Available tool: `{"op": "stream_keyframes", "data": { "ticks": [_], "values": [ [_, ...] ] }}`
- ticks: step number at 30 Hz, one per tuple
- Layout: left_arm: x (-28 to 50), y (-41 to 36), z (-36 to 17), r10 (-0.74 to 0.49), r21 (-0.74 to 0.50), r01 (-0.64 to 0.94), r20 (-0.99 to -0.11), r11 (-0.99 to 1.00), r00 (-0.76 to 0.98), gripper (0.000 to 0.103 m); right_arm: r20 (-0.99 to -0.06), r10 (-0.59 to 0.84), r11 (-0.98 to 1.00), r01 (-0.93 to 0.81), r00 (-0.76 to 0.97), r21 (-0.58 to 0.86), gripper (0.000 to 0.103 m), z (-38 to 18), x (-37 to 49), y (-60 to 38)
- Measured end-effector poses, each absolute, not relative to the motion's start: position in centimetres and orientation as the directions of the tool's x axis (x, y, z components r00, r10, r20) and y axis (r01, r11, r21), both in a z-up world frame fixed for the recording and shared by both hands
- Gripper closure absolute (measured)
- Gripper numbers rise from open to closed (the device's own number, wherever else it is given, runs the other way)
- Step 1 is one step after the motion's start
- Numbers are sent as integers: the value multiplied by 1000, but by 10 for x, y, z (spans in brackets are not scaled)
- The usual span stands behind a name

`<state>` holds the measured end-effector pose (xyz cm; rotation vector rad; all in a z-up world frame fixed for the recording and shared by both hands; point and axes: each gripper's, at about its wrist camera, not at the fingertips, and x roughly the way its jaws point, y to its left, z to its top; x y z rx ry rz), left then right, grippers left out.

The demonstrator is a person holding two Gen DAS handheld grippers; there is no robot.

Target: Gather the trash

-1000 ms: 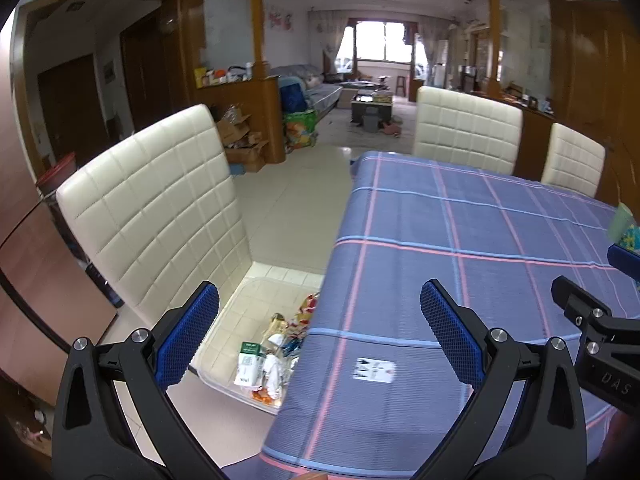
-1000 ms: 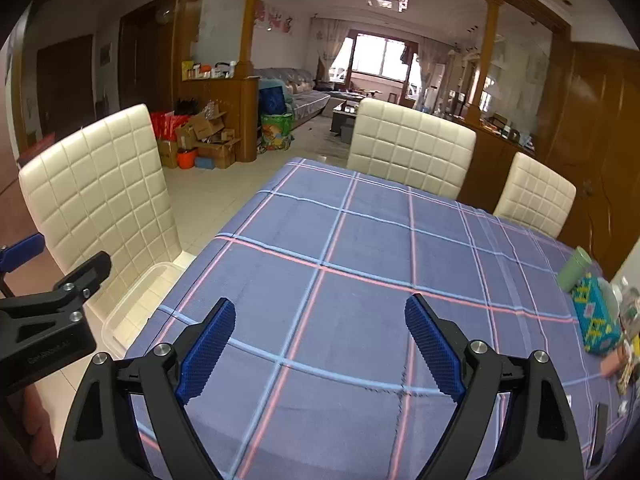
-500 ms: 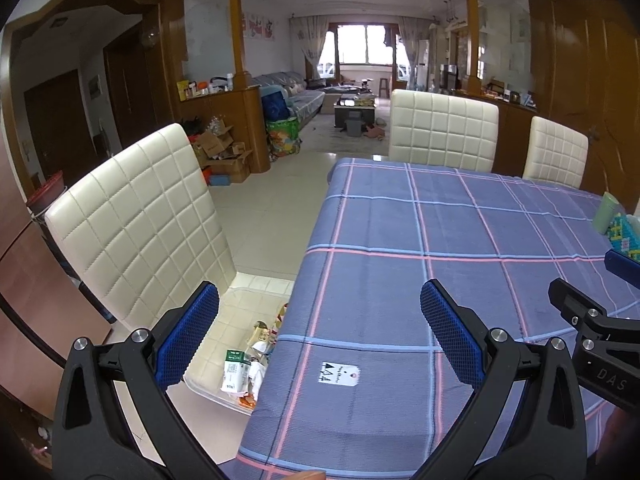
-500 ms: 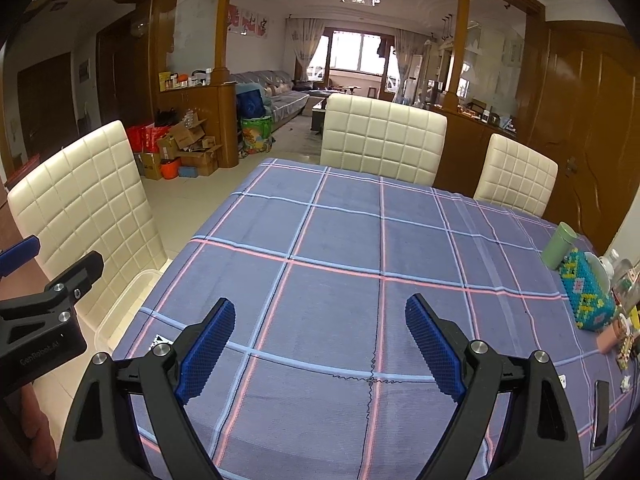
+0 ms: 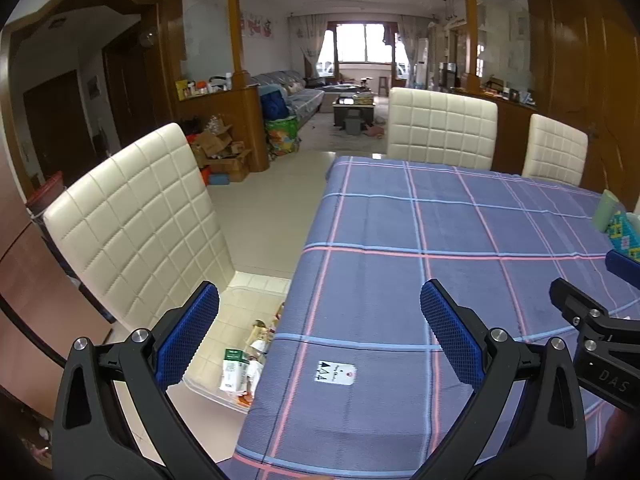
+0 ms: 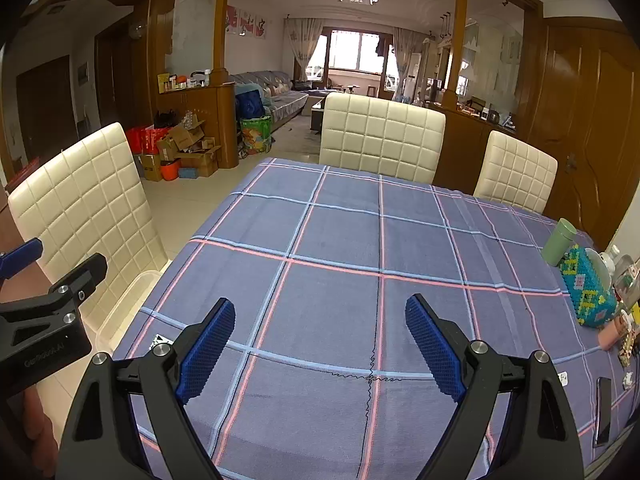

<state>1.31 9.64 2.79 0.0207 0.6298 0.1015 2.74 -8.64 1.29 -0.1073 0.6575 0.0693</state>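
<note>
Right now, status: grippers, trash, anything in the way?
Left gripper and right gripper open, empty, over the table. Trash in bin on chair. Nothing in the way.

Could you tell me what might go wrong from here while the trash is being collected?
The clear plastic bin of wrappers sits on the cream chair seat, partly under the blue plaid tablecloth's edge; reaching in could snag the cloth. The open left gripper and open right gripper hang close together and might collide.
</note>
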Motion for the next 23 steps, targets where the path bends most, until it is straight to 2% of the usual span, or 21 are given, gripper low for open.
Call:
{"op": "stream_keyframes", "data": {
  "ticks": [23],
  "values": [
    [11,92,25,120,70,-98,-592,993,797,4,-618,35,994,-91,785,-59,18,11,26,-87]
  ]
}}
